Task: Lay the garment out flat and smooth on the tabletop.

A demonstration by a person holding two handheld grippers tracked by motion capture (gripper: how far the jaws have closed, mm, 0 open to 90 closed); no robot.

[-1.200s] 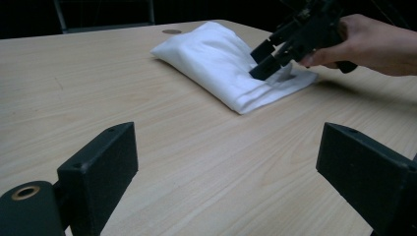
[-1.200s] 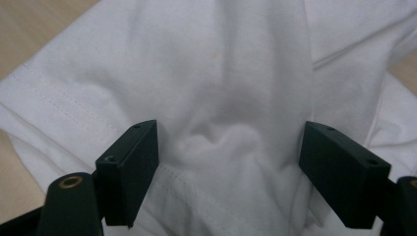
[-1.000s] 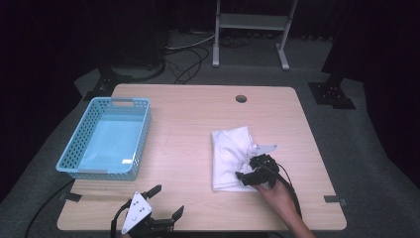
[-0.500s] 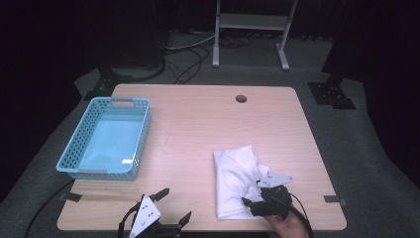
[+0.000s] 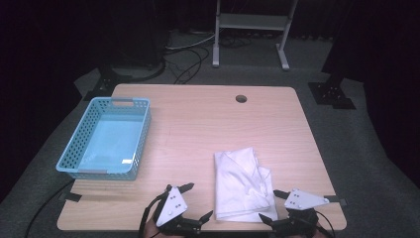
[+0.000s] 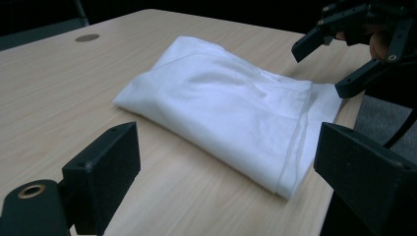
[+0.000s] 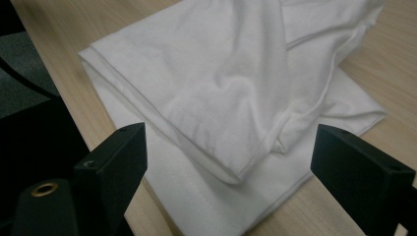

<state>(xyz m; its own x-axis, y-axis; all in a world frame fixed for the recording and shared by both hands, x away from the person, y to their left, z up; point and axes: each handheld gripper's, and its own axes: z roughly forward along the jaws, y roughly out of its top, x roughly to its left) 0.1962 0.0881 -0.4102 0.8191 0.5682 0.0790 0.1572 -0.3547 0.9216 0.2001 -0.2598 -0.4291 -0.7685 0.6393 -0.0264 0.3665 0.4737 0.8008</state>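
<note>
White cloth [image 5: 241, 184] is left released at lower centre; right gripper [image 5: 275, 218], just opened wide, and left gripper [image 5: 194, 203], wide, are held empty for regrasping.

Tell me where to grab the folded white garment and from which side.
Take the white garment at its near corners, coming from the table's near edge. It lies flat with its layered hem there, right before the open right gripper and close to the open left gripper.

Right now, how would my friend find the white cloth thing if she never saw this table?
Look at the wooden table. Skip the blue plastic basket on its left side and go to the near right corner. There lies the folded white garment, soft, crumpled and flat, the one white thing on the wood.
</note>
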